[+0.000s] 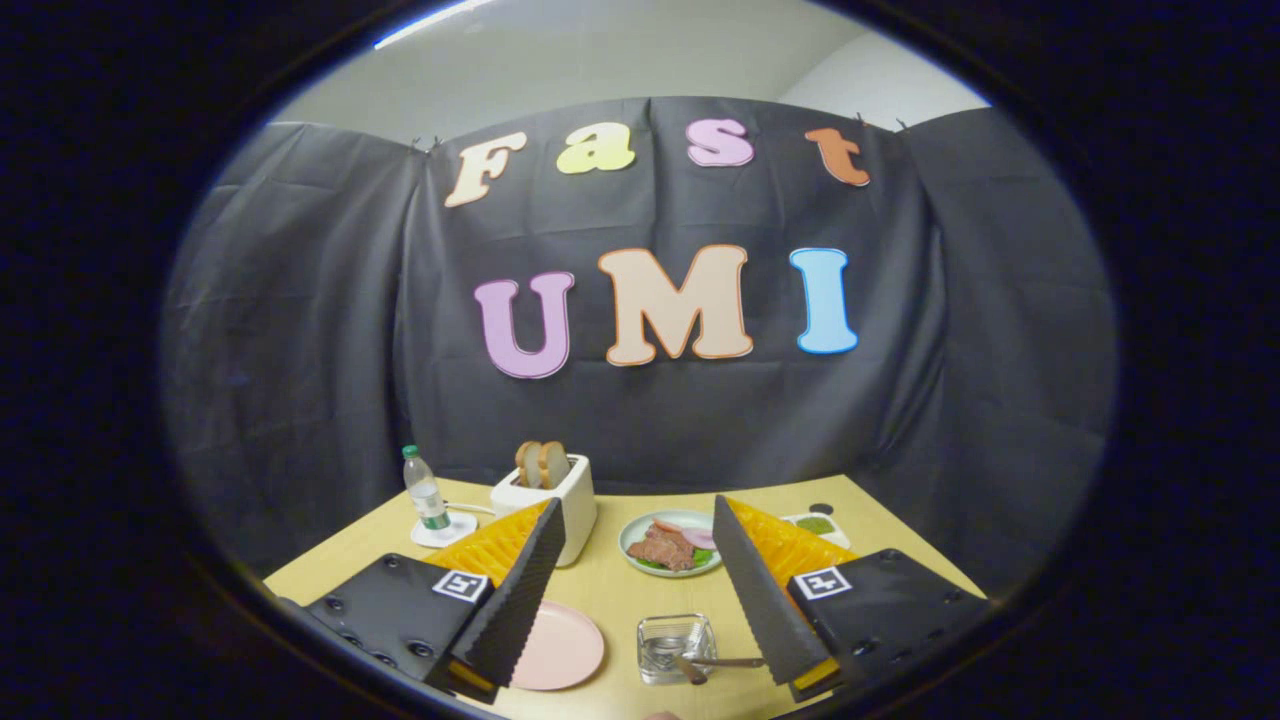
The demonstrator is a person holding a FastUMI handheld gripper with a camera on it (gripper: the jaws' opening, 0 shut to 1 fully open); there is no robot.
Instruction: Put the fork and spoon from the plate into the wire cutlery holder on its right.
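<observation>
A pink plate [560, 648] lies on the wooden table, partly hidden by my left finger [520, 590]; I see no cutlery on its visible part. To its right stands a small square see-through cutlery holder [676, 640]. A metal utensil [722, 662] rests in it, its handle pointing toward my right finger [765, 590]. Whether a second utensil is inside I cannot tell. My gripper [637, 502] hangs above the table, open, with nothing between its fingers. Plate and holder lie below and between the fingers.
Beyond the fingers stand a white toaster [560, 500] with two bread slices, a water bottle [425, 490] on a white coaster, a plate of meat and vegetables [668, 545] and a small white dish [818, 524] of green sauce.
</observation>
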